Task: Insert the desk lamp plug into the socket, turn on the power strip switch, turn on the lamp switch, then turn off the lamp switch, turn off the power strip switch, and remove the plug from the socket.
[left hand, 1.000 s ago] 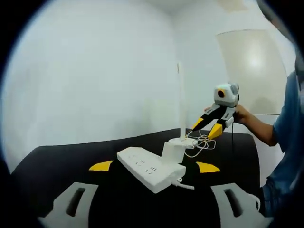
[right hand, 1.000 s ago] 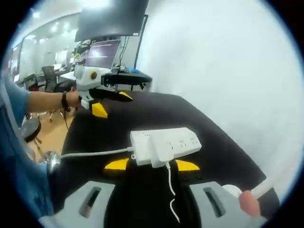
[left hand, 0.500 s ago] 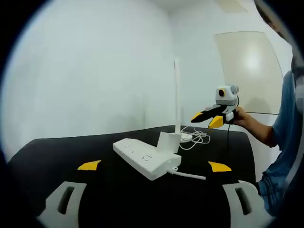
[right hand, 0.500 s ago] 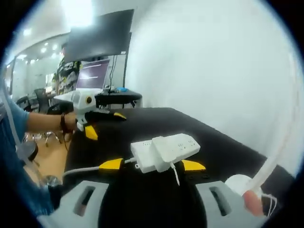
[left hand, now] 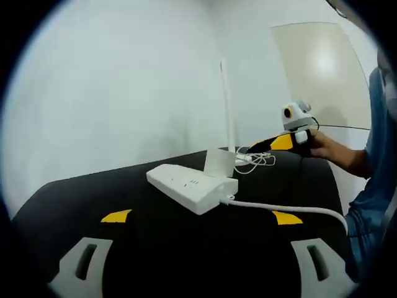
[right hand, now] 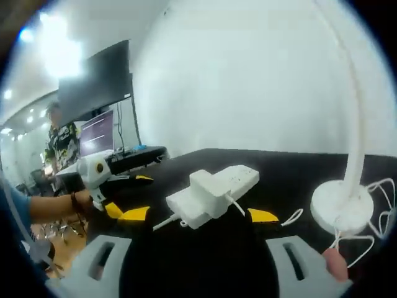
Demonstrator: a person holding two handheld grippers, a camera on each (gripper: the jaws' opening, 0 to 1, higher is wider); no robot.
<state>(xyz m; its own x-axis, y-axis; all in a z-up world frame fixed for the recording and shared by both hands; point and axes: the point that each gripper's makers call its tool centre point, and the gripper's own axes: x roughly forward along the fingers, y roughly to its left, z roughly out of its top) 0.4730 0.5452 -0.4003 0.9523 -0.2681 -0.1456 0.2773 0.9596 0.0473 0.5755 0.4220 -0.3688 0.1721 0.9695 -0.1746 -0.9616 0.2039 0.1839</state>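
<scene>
- Black cloth covers the tabletop (left hand: 155, 248), and a white power strip (left hand: 189, 186) lies on it, with a white plug adapter (left hand: 219, 163) standing in one of its sockets.
- From the strip's near end in the left gripper view, a thick white cable (left hand: 285, 208) runs off to the right across the tabletop.
- In the right gripper view the same power strip (right hand: 214, 192) lies between the yellow jaw tips, apart from both.
- White desk lamp (right hand: 347, 143): its round base sits on the tabletop to the right of the strip, its stem curves upward, and a thin white cord (right hand: 372, 217) lies in loose loops beside the base.
- Left hand-held gripper (left hand: 201, 217): jaws spread wide, holding nothing.
- Right hand-held gripper (right hand: 198, 215): jaws also wide apart, holding nothing.
- In the left gripper view the right hand-held gripper, held by a hand (left hand: 325, 146), hovers near the lamp base.
- Monitors (right hand: 96, 87) and a desk stand in the background of the right gripper view.
</scene>
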